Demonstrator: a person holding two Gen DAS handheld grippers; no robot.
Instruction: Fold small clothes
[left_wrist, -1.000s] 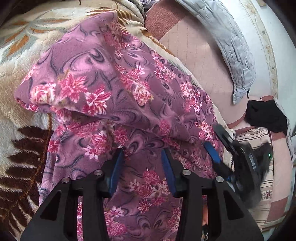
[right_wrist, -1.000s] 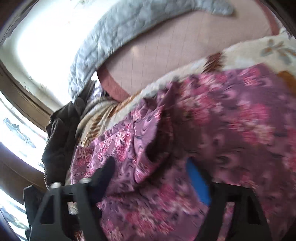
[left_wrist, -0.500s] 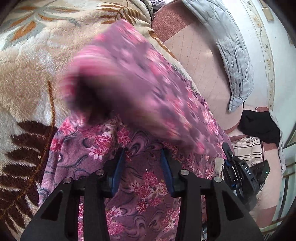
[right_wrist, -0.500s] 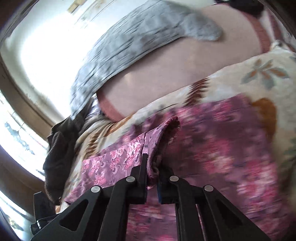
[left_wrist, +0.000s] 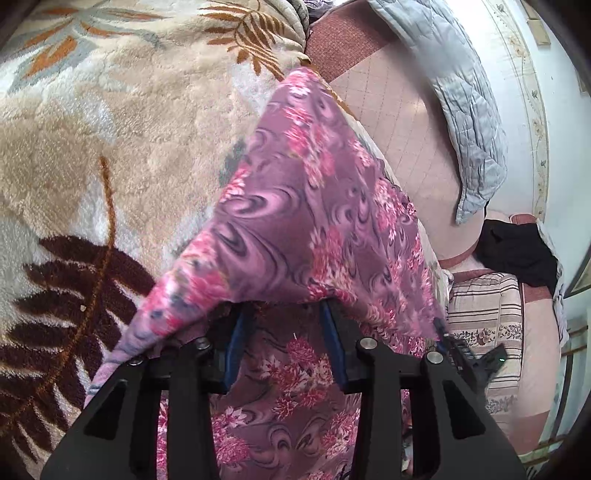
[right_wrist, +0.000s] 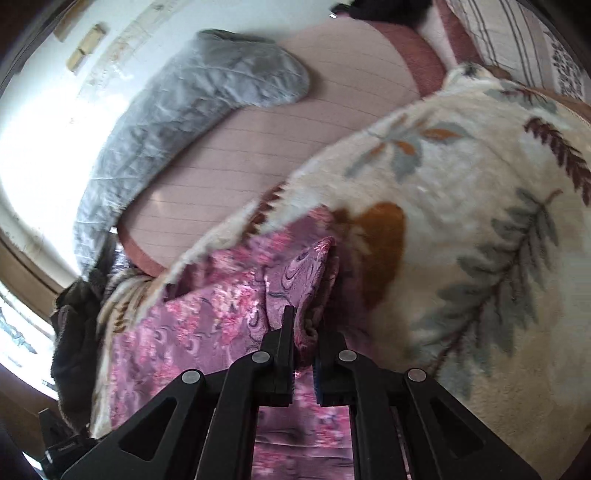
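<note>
A purple garment with pink flowers (left_wrist: 310, 221) lies on a cream floral blanket (left_wrist: 110, 129). Its upper layer is lifted and drapes over the tips of my left gripper (left_wrist: 282, 314), whose blue-lined jaws stand apart over the lower layer of cloth and hold nothing. My right gripper (right_wrist: 304, 325) is shut on a bunched edge of the same garment (right_wrist: 310, 266) and holds it up off the blanket (right_wrist: 461, 184). The right gripper also shows in the left wrist view (left_wrist: 465, 358), at the garment's right edge.
A pink quilted mattress (left_wrist: 399, 122) lies beyond the blanket with a grey quilted cover (left_wrist: 469, 110) on it. A black cloth (left_wrist: 517, 254) and a striped pillow (left_wrist: 484, 317) sit at the right. A white wall (left_wrist: 554, 147) stands behind.
My right gripper closed on the garment's edge and carried it across, folding the upper layer over toward my left gripper. The blanket at left is now uncovered. The left gripper stayed open.
</note>
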